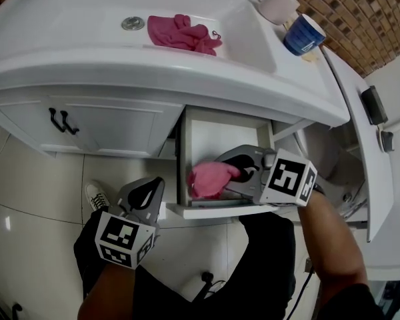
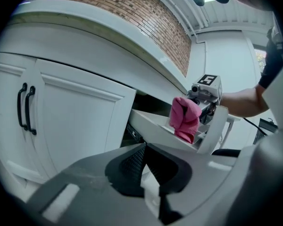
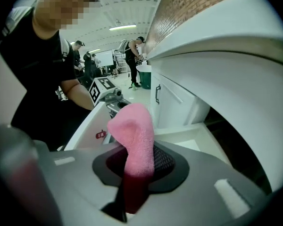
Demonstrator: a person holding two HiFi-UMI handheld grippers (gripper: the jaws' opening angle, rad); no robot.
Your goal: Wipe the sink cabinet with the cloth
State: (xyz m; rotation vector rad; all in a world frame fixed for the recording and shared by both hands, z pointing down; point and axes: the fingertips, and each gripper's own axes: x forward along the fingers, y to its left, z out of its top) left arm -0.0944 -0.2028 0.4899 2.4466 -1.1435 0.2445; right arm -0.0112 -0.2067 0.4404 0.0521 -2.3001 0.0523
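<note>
**Item:** cloth (image 1: 210, 177), pink, bunched. Clamped between the jaws of the right gripper (image 1: 235, 173) and pressed to the floor of the open drawer (image 1: 217, 129), near the drawer's front edge.

**Housing:** sink cabinet (image 1: 120, 129), white. Its two doors with black handles (image 1: 63, 121) are shut.

**Left gripper** (image 1: 149, 191)**:** jaws closed together with nothing between them. Held low before the doors, apart from the cabinet.

**Above:** a second pink cloth (image 1: 183, 33) lies in the sink (image 1: 253, 52) beside the drain. A pink mug (image 1: 277, 2) and a blue cup (image 1: 305, 33) stand at the surface's right back corner.

**Status (judged):** wiping appears to be under way inside the drawer. Nothing shows which panels are already done. The door fronts and the drawer's outer faces probably remain.
</note>
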